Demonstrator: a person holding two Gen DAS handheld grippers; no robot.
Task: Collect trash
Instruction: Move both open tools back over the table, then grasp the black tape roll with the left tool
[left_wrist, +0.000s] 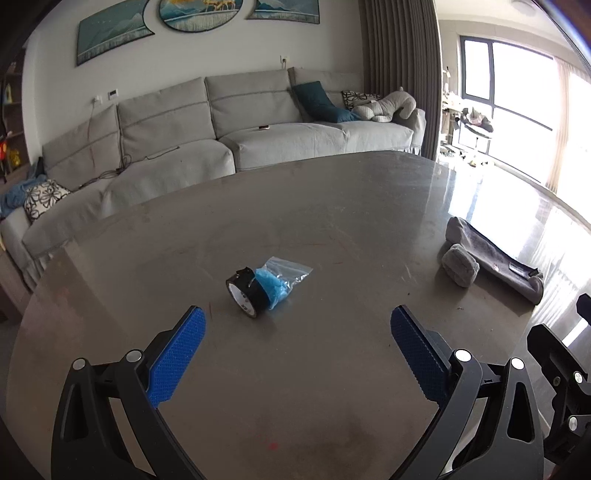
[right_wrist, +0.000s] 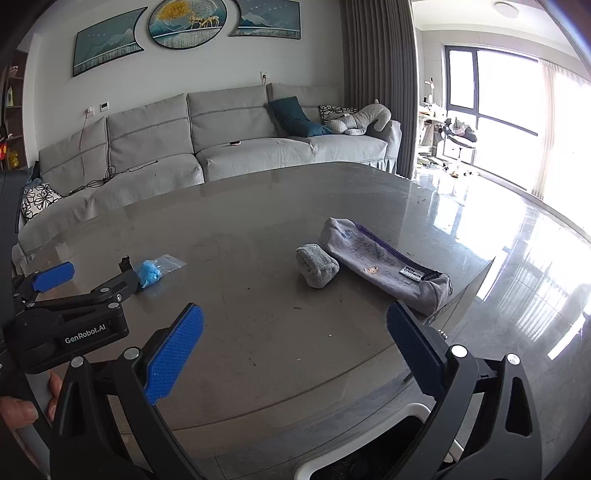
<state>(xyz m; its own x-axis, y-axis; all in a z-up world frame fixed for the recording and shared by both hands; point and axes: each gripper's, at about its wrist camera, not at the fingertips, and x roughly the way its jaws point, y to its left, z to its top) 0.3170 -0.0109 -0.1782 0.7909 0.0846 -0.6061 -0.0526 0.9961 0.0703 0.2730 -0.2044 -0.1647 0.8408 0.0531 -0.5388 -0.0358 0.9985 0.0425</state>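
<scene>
Hovering released, left gripper (left_wrist: 297, 326) just short of tape roll (left_wrist: 246, 294) touching plastic bag (left_wrist: 280, 278) mid-tabletop (left_wrist: 332, 206) | right gripper (right_wrist: 294, 326) gaping, pointing toward pencil case (right_wrist: 384, 264) near right edge

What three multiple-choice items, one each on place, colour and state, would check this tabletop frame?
1. Where does the roll of black tape lie?
A. against the plastic bag
B. on the pencil case
C. on the sofa

2. What colour is the stuff inside the bag?
A. red
B. light blue
C. yellow

3. How do the left tongs and right tongs stand?
A. both open, holding nothing
B. left shut on the tape
C. right shut on the grey cloth roll

Answers: 1 A, the tape touches the bag on the table. 2 B, blue shows through the clear plastic. 3 A, table shows between each pair of pads.
</scene>
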